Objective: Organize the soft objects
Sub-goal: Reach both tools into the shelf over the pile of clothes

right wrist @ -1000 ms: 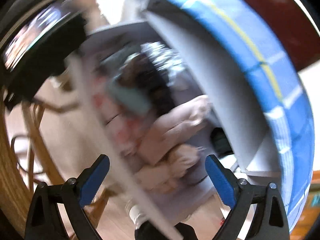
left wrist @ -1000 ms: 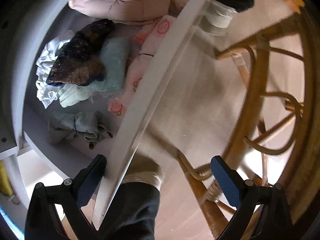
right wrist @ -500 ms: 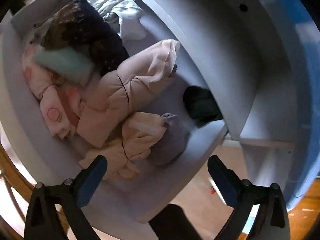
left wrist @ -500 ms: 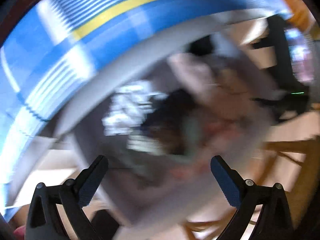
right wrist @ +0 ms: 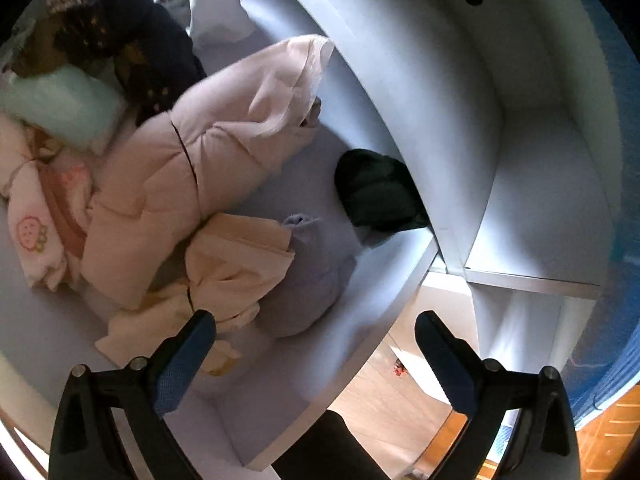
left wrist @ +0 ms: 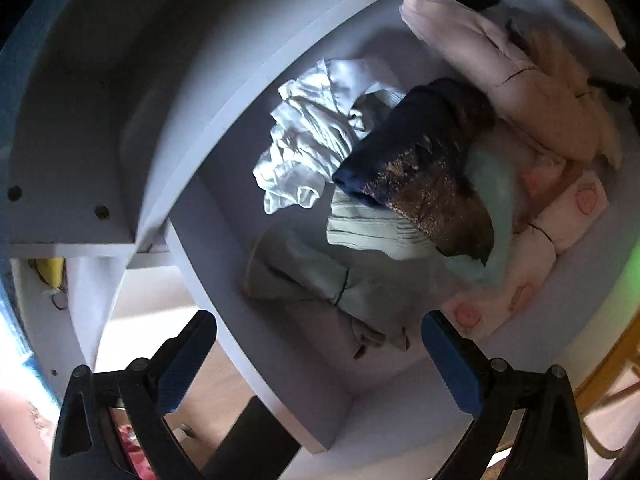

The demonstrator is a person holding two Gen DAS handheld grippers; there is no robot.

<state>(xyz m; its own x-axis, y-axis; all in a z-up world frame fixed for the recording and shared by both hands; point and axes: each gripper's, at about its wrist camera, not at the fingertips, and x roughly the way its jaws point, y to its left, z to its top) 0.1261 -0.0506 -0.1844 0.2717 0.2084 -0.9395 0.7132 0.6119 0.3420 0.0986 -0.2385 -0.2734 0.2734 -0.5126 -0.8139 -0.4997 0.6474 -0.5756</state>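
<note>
An open white drawer holds a jumble of soft clothes. In the left wrist view I see a white crumpled cloth, a dark blue and gold garment, a grey-green bundle, a mint piece and pink printed pieces. My left gripper is open and empty above the drawer's near corner. In the right wrist view a pale pink padded garment, a cream cloth, a lilac bundle and a black item lie in the drawer. My right gripper is open and empty over the drawer's front rim.
The white cabinet frame rises behind the drawer, with a blue checked cloth over it. A rattan chair stands at the right of the left wrist view. Wooden floor shows below the drawer.
Both grippers have swung from the drawer's edge and chair to look down into the drawer. They stay open and empty. The clothes have not moved.
</note>
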